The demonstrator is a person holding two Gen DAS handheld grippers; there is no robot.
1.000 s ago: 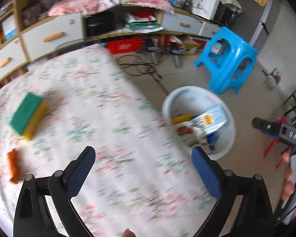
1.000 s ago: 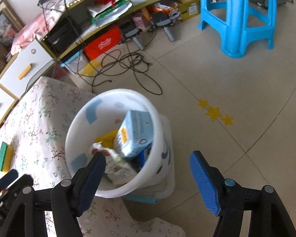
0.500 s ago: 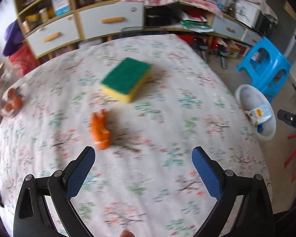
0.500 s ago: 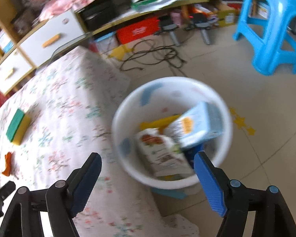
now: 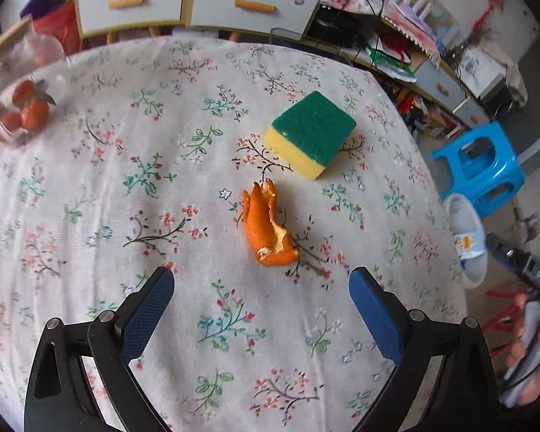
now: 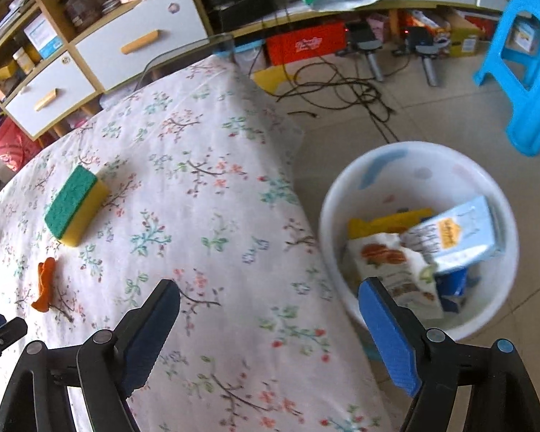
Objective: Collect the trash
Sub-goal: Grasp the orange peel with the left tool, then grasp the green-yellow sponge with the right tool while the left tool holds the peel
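Orange peel (image 5: 268,228) ahead: I'd lower the spread, empty left gripper (image 5: 261,288) astride it (sponge (image 5: 311,133) stays).

Peel (image 5: 268,228): on table (image 5: 90,187), just before sponge (image 5: 311,133)
Bin (image 6: 419,237): on floor right of table (cartons inside)

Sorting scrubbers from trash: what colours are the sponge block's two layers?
The rectangular sponge block is dark green on top and yellow beneath, clearest in the left wrist view.

Left gripper (image 5: 261,293) angled downward, fingers spread, empty; right gripper (image 6: 268,309) likewise, fingers just widened.
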